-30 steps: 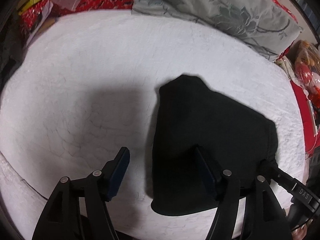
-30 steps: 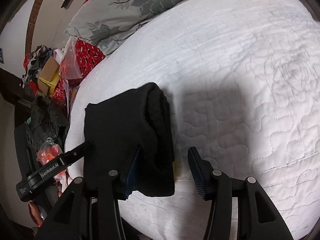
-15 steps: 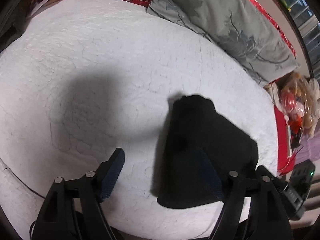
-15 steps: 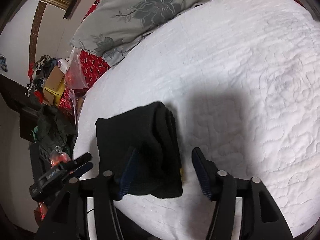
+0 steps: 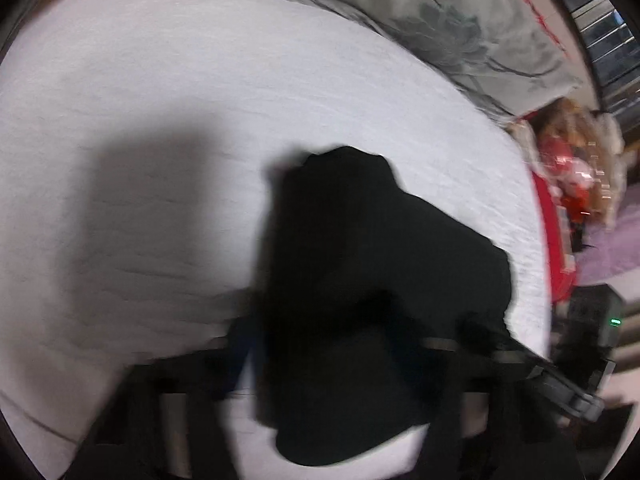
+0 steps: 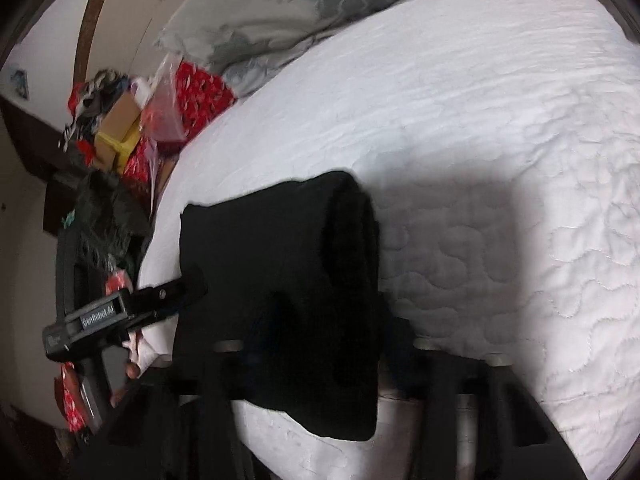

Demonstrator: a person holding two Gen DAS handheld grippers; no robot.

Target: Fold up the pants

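The black pants [image 5: 360, 264] lie folded into a thick bundle on the white quilted bed [image 5: 160, 120], near its front edge. They also show in the right wrist view [image 6: 280, 280], with a rolled fold along their right side. My left gripper [image 5: 320, 352] is blurred, its fingers spread on either side of the bundle's near end. My right gripper [image 6: 328, 344] is open, straddling the bundle's right edge. The left gripper also shows in the right wrist view [image 6: 120, 312], at the bundle's left edge.
A grey floral pillow [image 5: 460, 28] lies at the back of the bed. Red wrapped items and boxes [image 6: 132, 128] sit left of the bed. Bags and a plush toy [image 5: 572, 176] lie off the bed's right side, near a black device with a green light [image 5: 600, 320].
Both grippers have moved in over the folded pants, which now fill more of each view. The left wrist view has become blurred by motion.
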